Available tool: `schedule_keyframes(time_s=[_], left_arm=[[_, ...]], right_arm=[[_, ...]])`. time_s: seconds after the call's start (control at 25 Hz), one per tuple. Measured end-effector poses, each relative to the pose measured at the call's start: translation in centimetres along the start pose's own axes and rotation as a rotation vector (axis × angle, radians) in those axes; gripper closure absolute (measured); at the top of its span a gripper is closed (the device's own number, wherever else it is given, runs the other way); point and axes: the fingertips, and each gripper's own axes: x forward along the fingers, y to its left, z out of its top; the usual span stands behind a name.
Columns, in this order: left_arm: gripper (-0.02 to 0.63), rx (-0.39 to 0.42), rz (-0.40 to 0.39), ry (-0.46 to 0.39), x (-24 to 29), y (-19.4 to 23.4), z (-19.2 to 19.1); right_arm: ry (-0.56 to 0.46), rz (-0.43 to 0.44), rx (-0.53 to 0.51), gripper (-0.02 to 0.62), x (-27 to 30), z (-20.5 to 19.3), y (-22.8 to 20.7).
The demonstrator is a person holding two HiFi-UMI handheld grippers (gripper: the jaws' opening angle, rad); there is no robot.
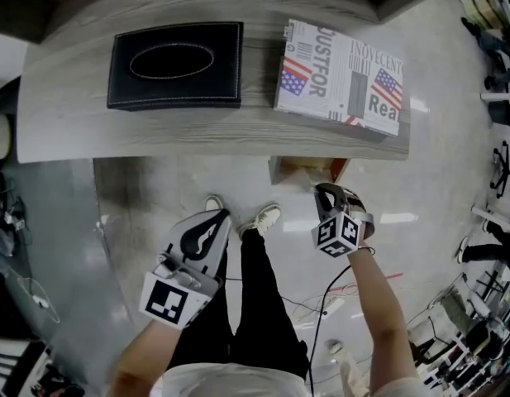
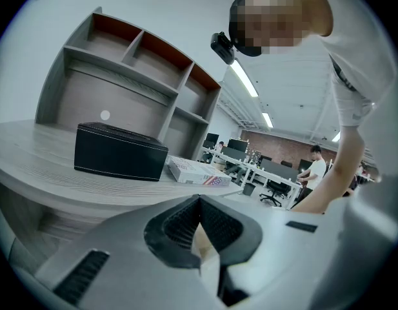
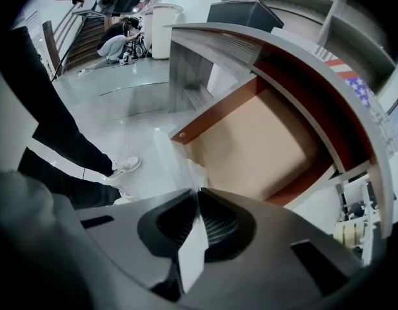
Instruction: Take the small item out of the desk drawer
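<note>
1. Right gripper view: right gripper (image 3: 197,197) has its jaws pinched tight on the small item (image 3: 193,250), a thin white flat piece, just near of the open drawer (image 3: 269,141). Likely lifting it clear.
2. Drawer floor looks bare, so the item seems out already.
3. Left gripper (image 2: 199,202) is closed with nothing in it, low on the left, off the desk (image 1: 155,131). Probably idle.
4. Item mostly hidden between the pads, shape unclear; head view doesn't show it. Drawer's far end is cut off under the desk.
</note>
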Motion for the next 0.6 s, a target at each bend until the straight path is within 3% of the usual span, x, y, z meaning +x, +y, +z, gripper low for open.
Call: schedule_keyframes(time_s=[0.4, 0.6], left_arm=[[0.589, 0.003, 0.006, -0.017, 0.0, -0.1, 1.1], [0.589, 0.023, 0.004, -0.043, -0.3, -0.8, 3.5]], right_arm=[[-0.02, -0.013, 0.117, 0.571, -0.6, 0.6, -1.5], [-0.045, -0.02, 0.168, 0.571, -2.5, 1.3, -2.5]])
